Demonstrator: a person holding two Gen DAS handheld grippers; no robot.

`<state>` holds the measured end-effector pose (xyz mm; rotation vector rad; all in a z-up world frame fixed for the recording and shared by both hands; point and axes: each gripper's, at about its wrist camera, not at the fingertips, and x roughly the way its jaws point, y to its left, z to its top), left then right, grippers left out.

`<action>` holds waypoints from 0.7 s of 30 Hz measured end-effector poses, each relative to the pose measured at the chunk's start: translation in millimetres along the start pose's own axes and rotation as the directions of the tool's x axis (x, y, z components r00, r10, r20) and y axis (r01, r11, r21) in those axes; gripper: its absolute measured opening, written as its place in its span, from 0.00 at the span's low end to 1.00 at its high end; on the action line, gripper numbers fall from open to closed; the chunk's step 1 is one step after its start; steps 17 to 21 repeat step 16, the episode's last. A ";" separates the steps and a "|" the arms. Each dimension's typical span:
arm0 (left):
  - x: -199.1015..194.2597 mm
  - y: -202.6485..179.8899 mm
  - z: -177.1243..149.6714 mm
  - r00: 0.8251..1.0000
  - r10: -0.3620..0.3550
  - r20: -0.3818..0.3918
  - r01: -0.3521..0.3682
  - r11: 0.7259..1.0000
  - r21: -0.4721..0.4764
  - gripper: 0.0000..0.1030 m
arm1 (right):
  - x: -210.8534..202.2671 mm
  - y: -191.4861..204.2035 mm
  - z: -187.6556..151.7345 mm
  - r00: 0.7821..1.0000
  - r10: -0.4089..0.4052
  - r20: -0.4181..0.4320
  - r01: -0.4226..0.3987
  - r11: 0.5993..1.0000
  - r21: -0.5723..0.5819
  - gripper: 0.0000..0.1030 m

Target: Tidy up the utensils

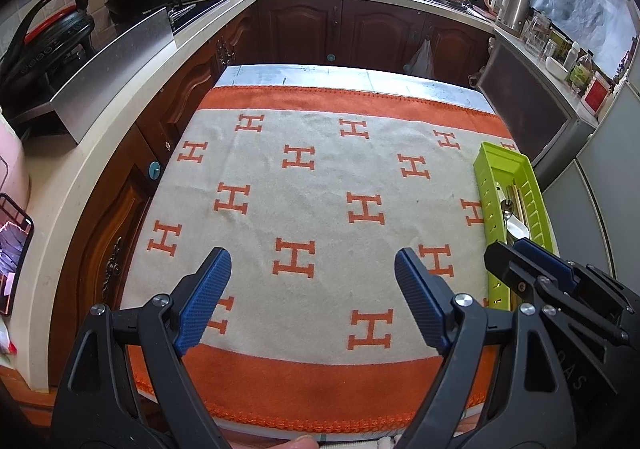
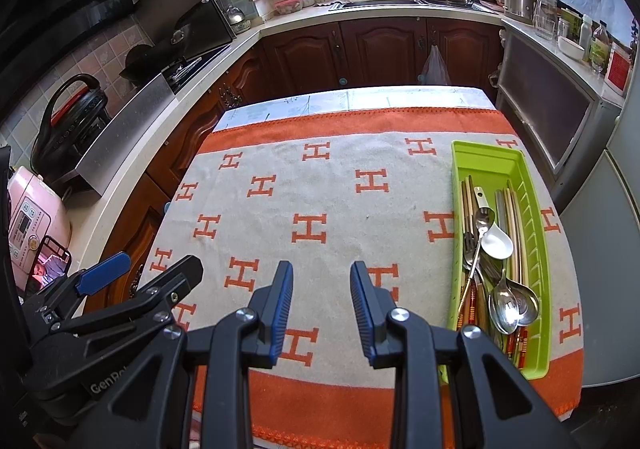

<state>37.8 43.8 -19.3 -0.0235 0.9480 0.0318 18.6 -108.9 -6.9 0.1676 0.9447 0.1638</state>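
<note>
The left gripper point(image 1: 312, 297) hangs over the near middle of the table point(image 2: 360, 99), jaws wide and empty, nothing but the cloth point(image 1: 320, 177) beneath. The right gripper point(image 2: 322, 309) hangs just beside it toward the table's right, jaws narrow, also holding nothing; bare cloth shows between its pads.

All the utensils lie in one green tray point(image 2: 538, 249) along the table's right edge, running from the near edge toward the far one. None is left on the cloth.

Handling, as a judgement: the metal pieces are stiff, light, and slick, so a pinch across a thin handle, away from the bowl, should hold better than one on a rounded bowl. The white spoon point(image 2: 497, 241) looks ceramic and could chip if knocked. The chopsticks point(image 2: 514, 225) are thin and roll easily; take them near mid-length. The tray is light plastic with slotted walls; grip its rim.

Count, as far as the heap allows: one tray; one white spoon; about three metal spoons point(image 2: 514, 307), two overlapping at the near end; at least one fork point(image 2: 469, 245); several chopsticks, number not clear; some red-patterned handles point(image 2: 471, 303) underneath, also uncountable.
</note>
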 end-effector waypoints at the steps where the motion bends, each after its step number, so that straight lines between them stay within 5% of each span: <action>1: 0.0 0.0 -0.3 1.000 0.000 0.000 0.000 1.000 0.000 0.80 | 0.0 0.5 0.8 1.000 -0.001 0.000 0.001 1.000 0.000 0.29; 21: -0.8 6.8 -2.5 1.000 -0.002 -0.005 0.002 1.000 -0.005 0.80 | 1.7 2.8 -5.0 1.000 -0.010 -0.006 0.010 1.000 -0.006 0.29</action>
